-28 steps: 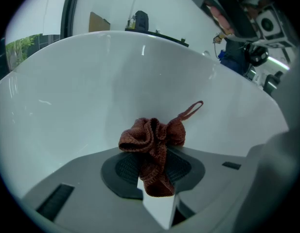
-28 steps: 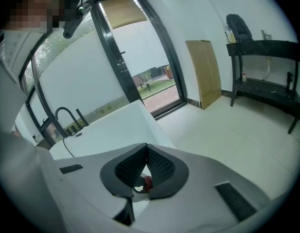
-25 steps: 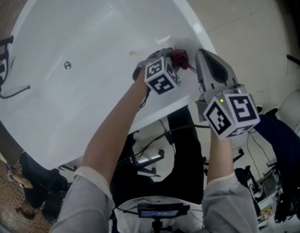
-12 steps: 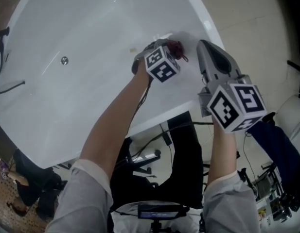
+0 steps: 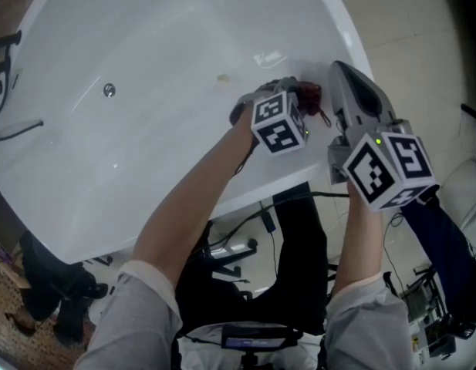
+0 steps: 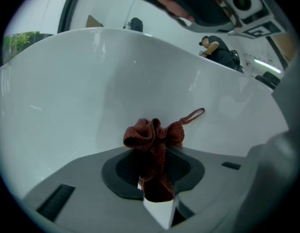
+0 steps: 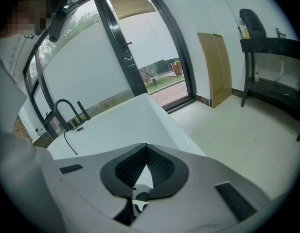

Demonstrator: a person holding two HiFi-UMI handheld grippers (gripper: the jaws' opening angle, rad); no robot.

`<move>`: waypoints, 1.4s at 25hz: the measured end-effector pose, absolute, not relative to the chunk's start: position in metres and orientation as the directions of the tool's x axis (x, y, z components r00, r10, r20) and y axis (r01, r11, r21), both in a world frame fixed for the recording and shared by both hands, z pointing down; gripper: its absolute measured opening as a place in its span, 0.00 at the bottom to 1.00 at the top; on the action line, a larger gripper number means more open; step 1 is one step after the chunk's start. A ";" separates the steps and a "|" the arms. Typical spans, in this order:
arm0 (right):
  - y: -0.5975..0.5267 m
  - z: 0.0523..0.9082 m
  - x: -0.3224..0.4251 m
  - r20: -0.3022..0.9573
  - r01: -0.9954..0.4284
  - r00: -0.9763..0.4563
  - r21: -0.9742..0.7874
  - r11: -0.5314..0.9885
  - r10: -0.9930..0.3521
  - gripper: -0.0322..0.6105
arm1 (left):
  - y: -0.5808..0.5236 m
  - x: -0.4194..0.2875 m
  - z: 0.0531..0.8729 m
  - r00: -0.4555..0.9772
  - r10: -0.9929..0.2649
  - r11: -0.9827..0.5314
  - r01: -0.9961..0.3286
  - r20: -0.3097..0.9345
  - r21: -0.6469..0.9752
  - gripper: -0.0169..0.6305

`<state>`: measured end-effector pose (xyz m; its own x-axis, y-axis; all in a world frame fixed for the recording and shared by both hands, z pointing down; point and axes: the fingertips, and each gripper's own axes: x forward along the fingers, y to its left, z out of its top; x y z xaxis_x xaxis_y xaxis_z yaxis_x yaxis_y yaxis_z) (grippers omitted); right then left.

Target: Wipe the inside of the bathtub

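The left gripper [image 6: 154, 178] pinches a dark red cloth [image 6: 152, 140] tight between its jaws. It holds the cloth right up by the white inside wall of the bathtub [image 5: 145, 60], close to the near rim. The right gripper [image 7: 147, 157] has its jaws pressed together with nothing in them and hangs just beside the left one, over the edge of the tub, and a black tap [image 7: 67, 111] stands at the tub's far end.
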<state>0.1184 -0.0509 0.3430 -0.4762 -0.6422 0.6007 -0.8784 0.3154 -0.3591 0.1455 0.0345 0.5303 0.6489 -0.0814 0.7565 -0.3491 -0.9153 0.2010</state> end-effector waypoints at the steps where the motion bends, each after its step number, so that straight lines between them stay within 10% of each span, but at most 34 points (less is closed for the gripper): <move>1: -0.053 0.343 0.114 0.601 -0.876 -0.481 -0.360 0.322 -0.638 0.07 | 0.036 0.148 0.527 0.646 -0.070 -0.931 -0.316 0.760 0.183 0.19; 35: -0.053 0.491 0.047 0.799 -0.823 -0.525 -0.388 0.415 -0.294 0.07 | 0.022 0.083 0.681 0.566 -0.044 -0.852 -0.452 0.823 0.265 0.19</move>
<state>0.0475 -0.0530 0.4909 -0.5249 -0.2937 0.7989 -0.8230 0.4146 -0.3883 0.0828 0.0219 0.6814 0.5663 -0.0442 0.8230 -0.4521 -0.8516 0.2654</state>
